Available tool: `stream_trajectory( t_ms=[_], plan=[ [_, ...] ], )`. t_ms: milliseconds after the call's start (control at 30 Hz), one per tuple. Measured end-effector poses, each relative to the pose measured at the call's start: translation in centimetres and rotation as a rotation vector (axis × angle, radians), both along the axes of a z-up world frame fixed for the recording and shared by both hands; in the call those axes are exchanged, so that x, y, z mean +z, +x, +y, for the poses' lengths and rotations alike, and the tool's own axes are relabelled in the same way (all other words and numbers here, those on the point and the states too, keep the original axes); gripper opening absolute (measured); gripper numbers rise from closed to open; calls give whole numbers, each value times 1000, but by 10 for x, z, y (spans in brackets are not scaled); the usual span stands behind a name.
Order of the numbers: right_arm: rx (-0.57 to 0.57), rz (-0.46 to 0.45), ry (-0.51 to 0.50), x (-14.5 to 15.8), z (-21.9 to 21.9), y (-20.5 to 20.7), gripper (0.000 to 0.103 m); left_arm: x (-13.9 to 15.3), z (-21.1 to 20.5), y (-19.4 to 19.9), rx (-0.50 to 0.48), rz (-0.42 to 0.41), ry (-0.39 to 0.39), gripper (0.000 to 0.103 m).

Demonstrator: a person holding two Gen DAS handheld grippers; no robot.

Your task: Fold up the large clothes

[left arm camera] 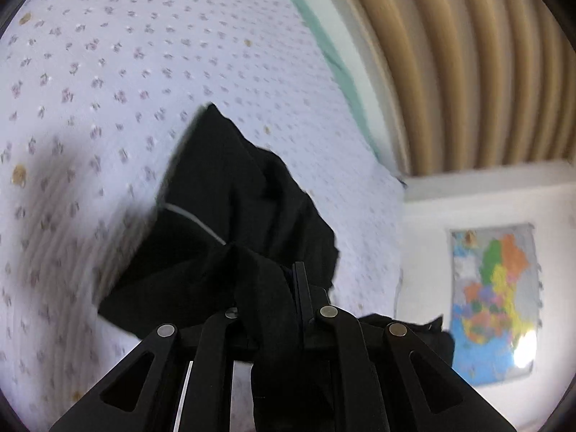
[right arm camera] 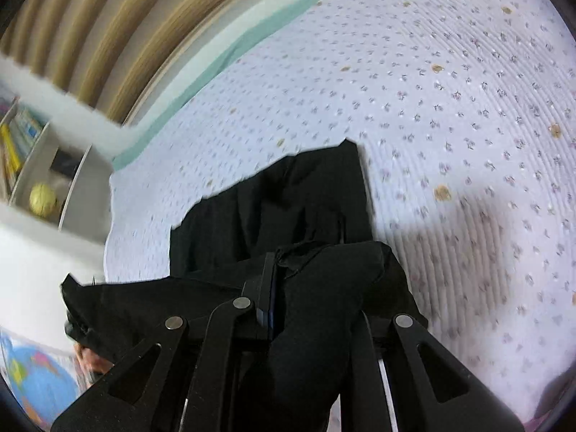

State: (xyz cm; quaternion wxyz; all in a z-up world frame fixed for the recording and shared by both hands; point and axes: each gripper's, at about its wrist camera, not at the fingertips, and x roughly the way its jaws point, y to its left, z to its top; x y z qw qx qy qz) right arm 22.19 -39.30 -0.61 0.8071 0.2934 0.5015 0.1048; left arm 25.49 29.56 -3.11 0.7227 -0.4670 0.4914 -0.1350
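both tongs are busy here; my left tongs [left arm camera: 288,288] are pressed together on a bunched edge of the black garment [left arm camera: 230,187], and my right tongs [right arm camera: 273,270] are pinching another bunch of the same cloth, so i'm carrying it by two points; the garment hangs from both grips, its lower part draped down over the bed [left arm camera: 144,54] with the flowered quilt; whether the far corner rests on the quilt or floats just above it i can't tell, the blur smears it; i read this as the lift-and-spread step, the piece raised by one edge so it can be laid out flat before any fold goes in; next move, i judge, calls for drawing my two hands apart to tension that held edge, then lowering it onto the quilt without letting the middle bunch; the cloth looks soft and limp, so slack between the grips is the thing to watch; the striped curtain [left arm camera: 468,72] and the map [left arm camera: 493,302] on the wall sit well clear.
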Motion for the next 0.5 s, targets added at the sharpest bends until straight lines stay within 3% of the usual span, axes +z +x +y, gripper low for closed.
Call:
stream_trajectory(
  t_ms=[267,400,500],
  plan=[
    [-101,133,-26,-48,0,91,16,-39,0,70,71,116,66,13],
    [-112,213,-45,-88,3,127,16,-75,-1,97,86,199,86,13],
    [-131,272,-12,-121,1,144,16,-115,-1,112,109,279,55,14]
  ],
)
